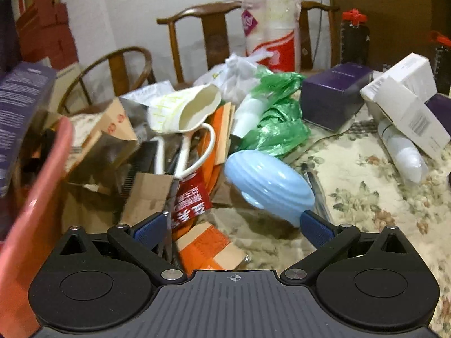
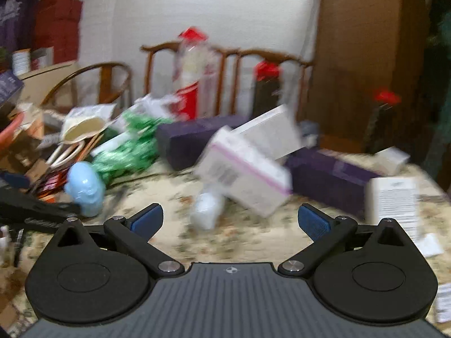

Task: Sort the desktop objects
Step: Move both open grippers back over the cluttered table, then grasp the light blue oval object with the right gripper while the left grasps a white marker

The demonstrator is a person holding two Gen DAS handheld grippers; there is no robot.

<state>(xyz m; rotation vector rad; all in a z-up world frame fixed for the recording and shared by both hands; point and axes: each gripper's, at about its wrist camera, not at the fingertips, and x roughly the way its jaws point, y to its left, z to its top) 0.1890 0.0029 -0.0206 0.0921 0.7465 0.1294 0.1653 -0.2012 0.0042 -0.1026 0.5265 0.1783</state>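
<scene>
Sorting has barely begun — both the left tongs (image 1: 234, 226) and right tongs (image 2: 231, 219) gape empty over the bench (image 1: 352, 174), where scissors (image 1: 183, 152), boxes (image 1: 406, 107) and a blue ribbed dish (image 1: 267, 183) lie jumbled.

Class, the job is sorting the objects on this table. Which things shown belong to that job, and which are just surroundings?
Part of the job:
- light blue ribbed object
- white-handled scissors
- green plastic bag
- purple box
- white boxes
- both tongs, left and right, open

Just surroundings:
- wooden chairs
- floral tablecloth
</scene>
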